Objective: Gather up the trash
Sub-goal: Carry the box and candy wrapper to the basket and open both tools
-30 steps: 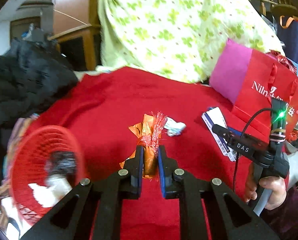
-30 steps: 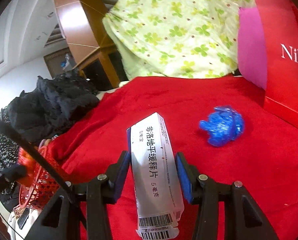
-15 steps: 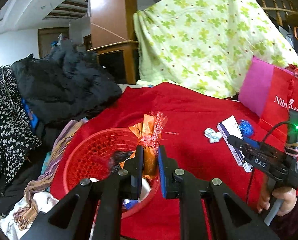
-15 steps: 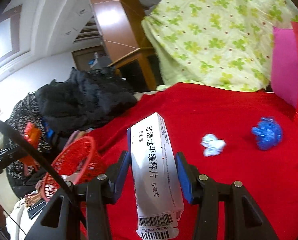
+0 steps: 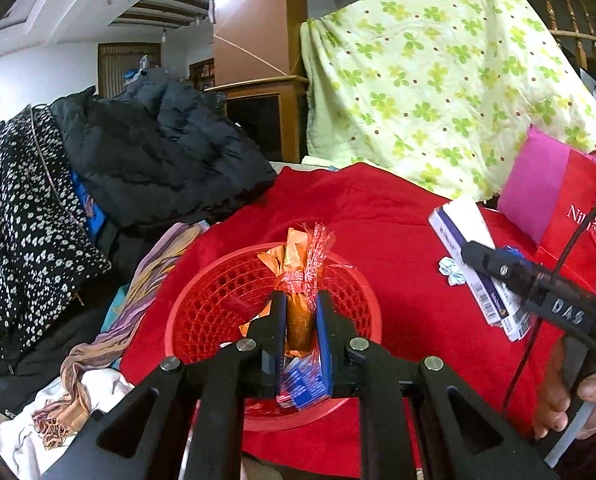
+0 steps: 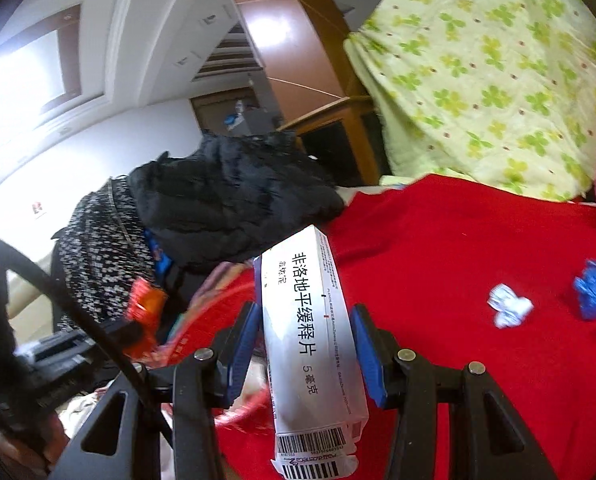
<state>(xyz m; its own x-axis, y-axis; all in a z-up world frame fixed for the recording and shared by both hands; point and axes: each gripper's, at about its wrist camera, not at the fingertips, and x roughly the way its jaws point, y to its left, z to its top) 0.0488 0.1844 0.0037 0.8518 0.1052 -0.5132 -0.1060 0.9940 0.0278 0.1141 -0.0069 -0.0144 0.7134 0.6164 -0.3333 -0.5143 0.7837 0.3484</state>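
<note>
My left gripper (image 5: 301, 312) is shut on an orange wrapper with a red tinsel tie (image 5: 298, 276), held right over the red mesh basket (image 5: 201, 320). Some trash lies in the basket under the fingers. My right gripper (image 6: 304, 332) is shut on a white medicine box (image 6: 310, 332); the same box (image 5: 470, 248) shows at the right of the left wrist view, above the red cloth. The basket's rim (image 6: 201, 312) lies just left of and below the box. A white crumpled scrap (image 6: 508, 308) and a blue crumpled wrapper (image 6: 594, 288) lie on the red cloth.
A red cloth (image 5: 398, 220) covers the surface. Black and spotted coats (image 5: 145, 152) pile up on the left, with a striped scarf (image 5: 137, 300) by the basket. A green clover blanket (image 5: 438, 80) hangs behind. A red and pink gift bag (image 5: 554, 200) stands at the right.
Both grippers have swung left with their loads. The basket has come from the lower left to directly under the left gripper, and the right gripper with the box has neared the basket.
</note>
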